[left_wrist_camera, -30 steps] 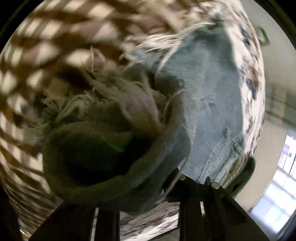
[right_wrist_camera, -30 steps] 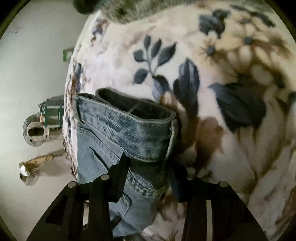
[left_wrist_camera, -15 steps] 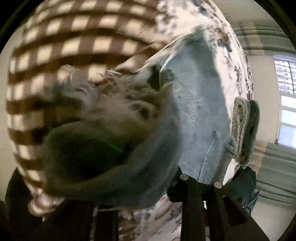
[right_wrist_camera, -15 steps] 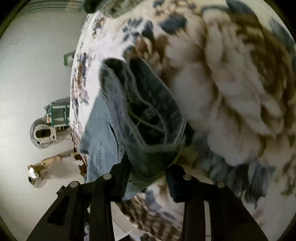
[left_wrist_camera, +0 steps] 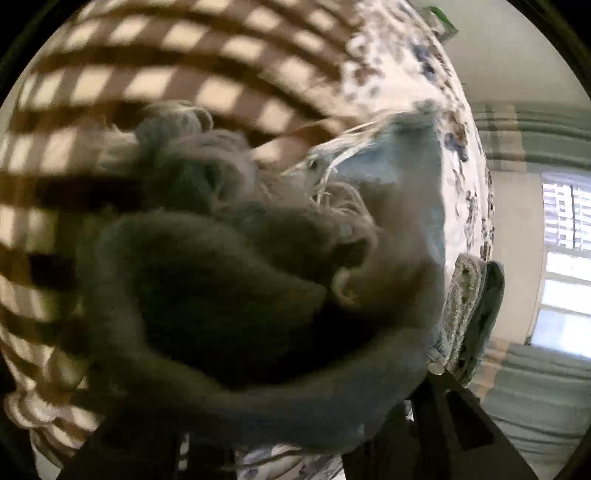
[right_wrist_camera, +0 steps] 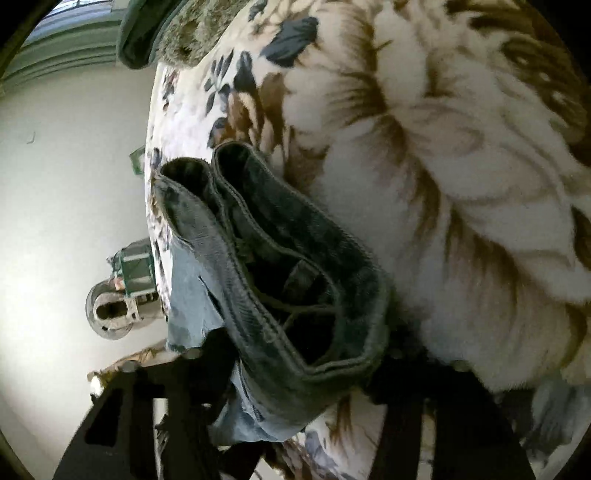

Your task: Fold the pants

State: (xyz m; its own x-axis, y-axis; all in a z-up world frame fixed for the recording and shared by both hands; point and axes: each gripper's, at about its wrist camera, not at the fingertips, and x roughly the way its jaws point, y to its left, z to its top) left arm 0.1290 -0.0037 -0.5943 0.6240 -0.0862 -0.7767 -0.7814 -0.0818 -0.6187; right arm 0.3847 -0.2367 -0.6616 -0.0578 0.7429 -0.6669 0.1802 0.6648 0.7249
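Note:
Light blue jeans [left_wrist_camera: 406, 236] lie on a bed with a floral blanket [right_wrist_camera: 443, 184]. My left gripper [left_wrist_camera: 295, 435] is shut on the frayed leg hems [left_wrist_camera: 221, 302], which are bunched up close to the lens and hide most of the fingers. My right gripper [right_wrist_camera: 299, 373] is shut on the waistband [right_wrist_camera: 295, 280], which is lifted and gapes open toward the camera. The rest of the jeans [right_wrist_camera: 188, 295] hangs down toward the bed's edge in the right wrist view.
A brown and cream checked blanket [left_wrist_camera: 147, 74] covers the bed's far part. A folded green and grey textile [left_wrist_camera: 469, 314] lies at the bed's edge, also in the right wrist view [right_wrist_camera: 173, 33]. A window [left_wrist_camera: 565, 258] and a floor with a metal object [right_wrist_camera: 114, 306] lie beyond.
Both grippers have lifted their ends of the jeans and swung over the bed. The waistband now gapes open at the right camera. The hem bunch fills more of the left view.

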